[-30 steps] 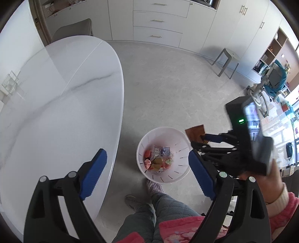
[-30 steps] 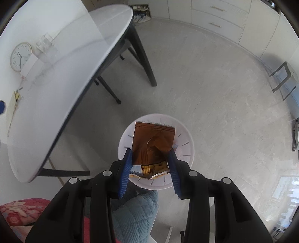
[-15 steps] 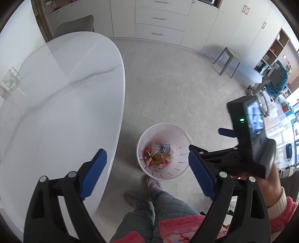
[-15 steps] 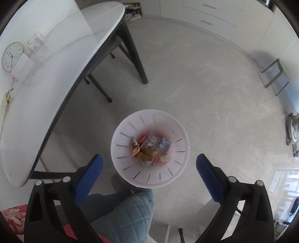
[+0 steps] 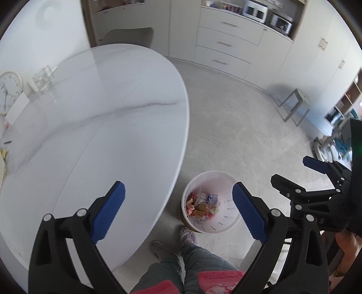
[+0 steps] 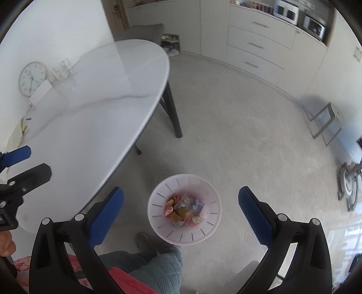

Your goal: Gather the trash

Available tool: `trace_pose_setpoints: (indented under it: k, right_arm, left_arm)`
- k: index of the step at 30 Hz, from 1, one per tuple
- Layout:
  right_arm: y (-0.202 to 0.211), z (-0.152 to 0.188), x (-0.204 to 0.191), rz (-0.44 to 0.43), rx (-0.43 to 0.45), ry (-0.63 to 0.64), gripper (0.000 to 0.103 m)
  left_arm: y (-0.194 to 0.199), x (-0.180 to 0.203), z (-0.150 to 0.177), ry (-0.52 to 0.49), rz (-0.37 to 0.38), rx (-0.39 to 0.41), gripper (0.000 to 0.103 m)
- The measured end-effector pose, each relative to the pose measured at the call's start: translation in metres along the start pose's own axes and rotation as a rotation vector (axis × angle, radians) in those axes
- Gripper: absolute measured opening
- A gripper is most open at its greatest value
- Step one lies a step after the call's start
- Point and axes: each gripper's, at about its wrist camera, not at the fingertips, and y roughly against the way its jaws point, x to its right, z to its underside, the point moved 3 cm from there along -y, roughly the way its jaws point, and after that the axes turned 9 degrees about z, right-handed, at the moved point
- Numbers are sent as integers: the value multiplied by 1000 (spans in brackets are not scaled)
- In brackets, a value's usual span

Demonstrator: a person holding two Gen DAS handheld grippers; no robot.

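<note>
Right gripper hangs over the bin at lower centre, jaws wide apart, empty. Left gripper jaws opening, empty. Wrappers lie inside the bin.

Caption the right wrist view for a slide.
Open right gripper above the white bin of wrappers, beside the white table.

Home dining area, marble table, drawer cabinets, microwave

Bright daylight, soft glare on table ahead-left of tongs, slight motion blur, fisheye bending, dark corners.
</note>
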Motion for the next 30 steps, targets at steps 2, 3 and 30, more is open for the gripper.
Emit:
trace_pose_setpoints:
  k: [2, 3, 30]
  right_arm:
    - [-1, -6, -15, -19, 6, 38, 101]
    - [-1, -8, -20, -26, 6, 50, 101]
    - [86, -88, -128, -180, 319, 285, 101]
  left_arm:
    - [5, -11, 2, 34, -21, 10, 91]
    - [8, -16, 2, 49, -30, 18, 91]
    - [116, -116, 11, 287, -336, 267, 95]
